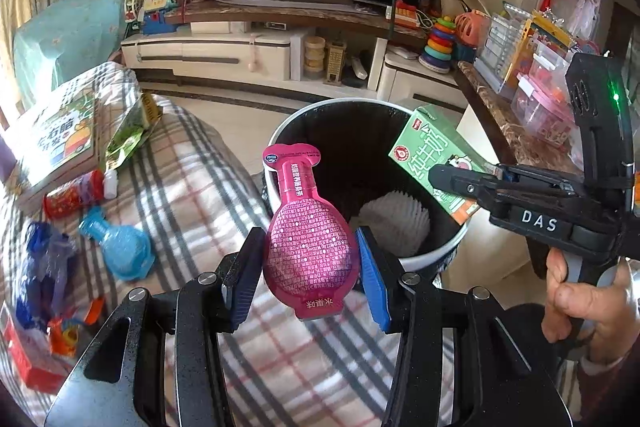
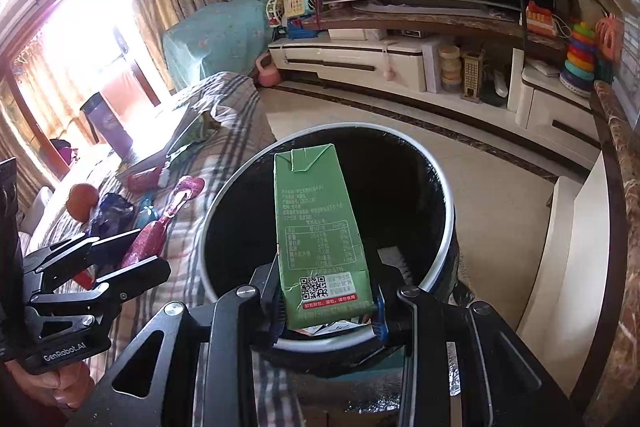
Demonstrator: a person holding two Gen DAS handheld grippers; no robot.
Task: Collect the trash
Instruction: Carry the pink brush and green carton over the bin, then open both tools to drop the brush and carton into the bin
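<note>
Where "DAS" marks right gripper (image 1: 434, 175), green carton (image 1: 430, 151)

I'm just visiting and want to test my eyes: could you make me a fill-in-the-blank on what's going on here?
1. The left gripper holds a ____ pouch.
2. The right gripper holds a green ____.
3. Both are held near the round ____.
4. A blue pouch lies on the ____ blanket.

Missing: pink; carton; bin; checked
</note>
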